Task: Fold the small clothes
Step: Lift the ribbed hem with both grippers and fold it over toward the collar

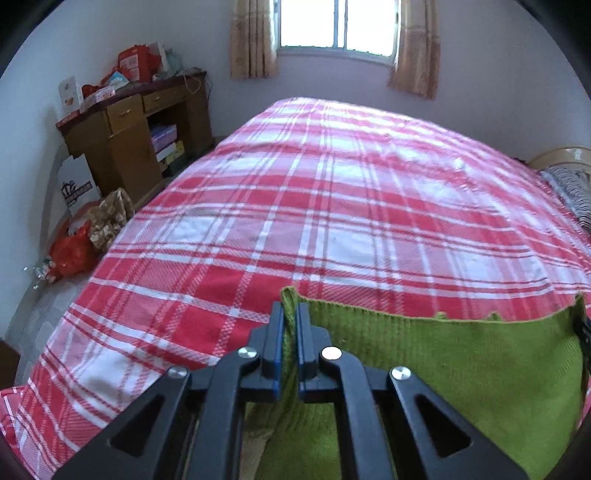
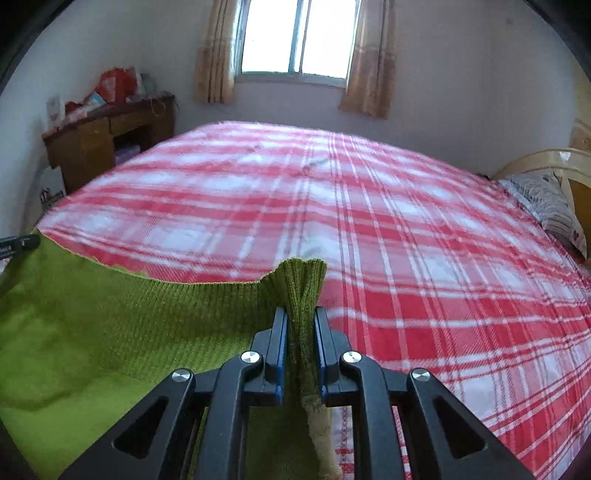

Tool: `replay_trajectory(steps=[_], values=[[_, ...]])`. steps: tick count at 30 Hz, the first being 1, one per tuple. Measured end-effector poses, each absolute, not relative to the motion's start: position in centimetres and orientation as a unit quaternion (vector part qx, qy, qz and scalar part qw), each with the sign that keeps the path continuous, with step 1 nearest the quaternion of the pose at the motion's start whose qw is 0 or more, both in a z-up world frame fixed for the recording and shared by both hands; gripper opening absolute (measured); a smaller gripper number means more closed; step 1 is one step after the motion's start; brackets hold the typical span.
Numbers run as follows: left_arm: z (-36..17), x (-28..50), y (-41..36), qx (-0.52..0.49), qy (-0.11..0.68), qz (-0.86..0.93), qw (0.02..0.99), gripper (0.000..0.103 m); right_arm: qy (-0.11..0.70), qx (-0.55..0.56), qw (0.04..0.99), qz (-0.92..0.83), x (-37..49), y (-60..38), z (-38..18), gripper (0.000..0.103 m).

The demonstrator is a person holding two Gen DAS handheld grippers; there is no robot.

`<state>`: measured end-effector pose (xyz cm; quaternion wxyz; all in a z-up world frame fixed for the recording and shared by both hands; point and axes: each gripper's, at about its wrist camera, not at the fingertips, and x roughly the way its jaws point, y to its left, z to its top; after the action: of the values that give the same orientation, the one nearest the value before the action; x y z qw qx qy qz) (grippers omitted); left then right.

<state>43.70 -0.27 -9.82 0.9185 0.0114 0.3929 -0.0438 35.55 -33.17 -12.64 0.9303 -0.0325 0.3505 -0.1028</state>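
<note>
A green knitted garment (image 1: 443,362) hangs stretched between both grippers above the near edge of the bed. My left gripper (image 1: 290,314) is shut on its left top corner, a fold of knit pinched between the blue pads. In the right wrist view the same green garment (image 2: 129,325) spreads to the left, and my right gripper (image 2: 301,317) is shut on its bunched right top corner. The tip of the right gripper shows at the far right edge of the left wrist view, and the left gripper's tip (image 2: 18,245) at the left edge of the right wrist view.
A bed with a red and white plaid cover (image 1: 332,206) fills the view ahead. A wooden desk (image 1: 136,136) piled with boxes stands at the back left, with bags (image 1: 74,251) on the floor beside it. A pillow (image 2: 546,206) and headboard lie at the right. A curtained window (image 1: 336,26) is behind.
</note>
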Motion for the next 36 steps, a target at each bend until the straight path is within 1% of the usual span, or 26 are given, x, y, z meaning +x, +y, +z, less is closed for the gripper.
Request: replay_trajectory(steps=[6,8,10,14,15,16,18,20,21,22,23,24,25,26,28,30,36], values=[[-11.1,45.1,-0.1,0.012,0.415,-0.007,0.910,0.006,0.379,-0.045,0.919,-0.099,36.4,-33.2,-14.0,0.013],[-11.8,45.9,0.2,0.006,0.433,-0.001,0.902,0.009,0.390,-0.054,0.914,-0.095,36.7,-32.8,-14.5,0.013],[-12.1,46.3,0.5,-0.001,0.436,0.006,0.900,0.014,0.398,-0.062,0.910,-0.093,36.9,-32.7,-15.0,0.015],[-12.4,46.6,-0.3,0.024,0.438,0.022,0.899,0.017,0.405,-0.093,0.905,-0.097,37.4,-32.4,-15.5,0.016],[-12.4,46.6,-0.5,0.033,0.437,0.030,0.898,0.023,0.405,-0.105,0.903,-0.102,37.4,-32.1,-15.6,0.017],[-12.4,46.7,-0.6,0.041,0.436,0.042,0.898,0.034,0.404,-0.112,0.902,-0.107,37.5,-32.1,-15.7,0.018],[-12.0,46.5,-0.1,0.036,0.434,0.053,0.899,0.044,0.400,-0.130,0.899,-0.126,37.3,-31.6,-15.5,0.028],[-10.9,45.5,0.9,0.017,0.439,0.029,0.898,0.045,0.380,-0.127,0.907,-0.131,36.3,-31.6,-14.4,0.030],[-10.1,44.4,1.3,0.017,0.432,0.023,0.901,0.047,0.357,-0.116,0.916,-0.141,35.0,-31.7,-13.3,0.030],[-9.5,43.5,1.5,0.023,0.423,0.021,0.906,0.055,0.342,-0.107,0.921,-0.151,34.1,-31.8,-12.6,0.030],[-8.7,42.2,1.5,0.041,0.411,0.018,0.910,0.060,0.314,-0.080,0.932,-0.160,31.9,-32.1,-11.0,0.033],[-8.1,41.0,1.6,0.059,0.402,0.017,0.914,0.067,0.302,-0.063,0.938,-0.158,30.7,-32.3,-10.3,0.044],[-7.4,39.4,1.7,0.079,0.389,0.016,0.918,0.069,0.285,-0.028,0.946,-0.151,28.4,-32.7,-9.1,0.052],[-6.8,37.4,2.2,0.093,0.374,0.012,0.923,0.071,0.275,-0.006,0.951,-0.144,26.6,-33.0,-8.4,0.062],[-6.0,33.5,3.9,0.094,0.353,-0.005,0.931,0.083,0.269,0.034,0.953,-0.131,23.2,-33.6,-7.7,0.062],[-5.9,30.3,6.1,0.073,0.342,-0.018,0.937,0.086,0.281,0.082,0.950,-0.109,19.2,-34.3,-7.8,0.062],[-8.2,25.4,9.8,0.021,0.365,-0.038,0.930,0.086,0.308,0.150,0.936,-0.076,11.7,-34.5,-9.9,0.062]])
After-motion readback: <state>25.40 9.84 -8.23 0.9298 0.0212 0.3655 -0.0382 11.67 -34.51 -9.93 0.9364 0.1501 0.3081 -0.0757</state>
